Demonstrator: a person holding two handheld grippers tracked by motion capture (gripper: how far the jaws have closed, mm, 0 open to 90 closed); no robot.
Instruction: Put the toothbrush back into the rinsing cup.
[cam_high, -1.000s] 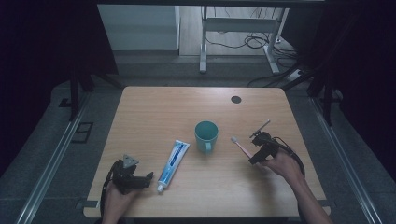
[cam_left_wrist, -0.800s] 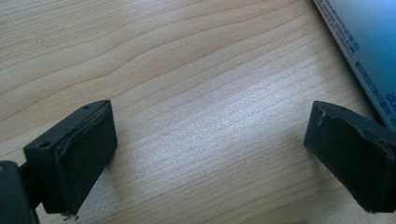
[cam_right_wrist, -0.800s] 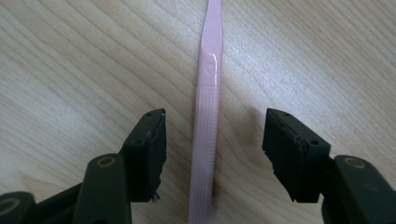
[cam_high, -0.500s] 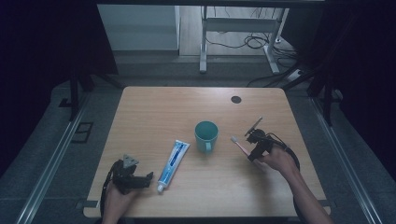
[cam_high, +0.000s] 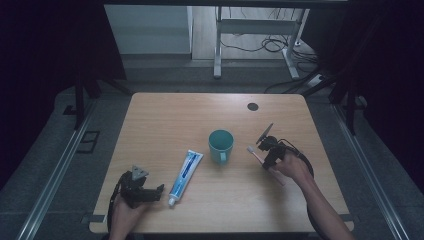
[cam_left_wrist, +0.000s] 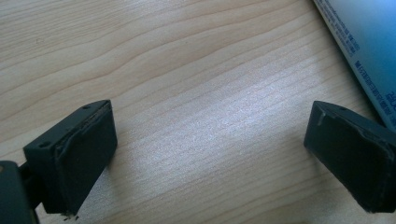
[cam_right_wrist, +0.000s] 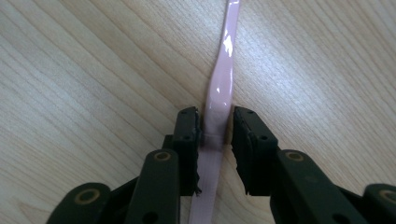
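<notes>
- While the right gripper (cam_right_wrist: 215, 123) rests near the counter's (cam_high: 165, 115) right edge, its fingers (cam_right_wrist: 187, 135) clamp the pink toothbrush (cam_right_wrist: 219, 88) handle.
- Left gripper (cam_left_wrist: 208, 144), near the front-left corner: fingers spread wide, holding nothing, toothpaste tube (cam_high: 185, 170) just beside.
- Teal mug (cam_high: 220, 145) stands mid-counter; its contents cannot be told.

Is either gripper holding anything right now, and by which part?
The right gripper is shut on the pink toothbrush, clamped on its handle. The left gripper is open over bare wood, holding nothing.
</notes>
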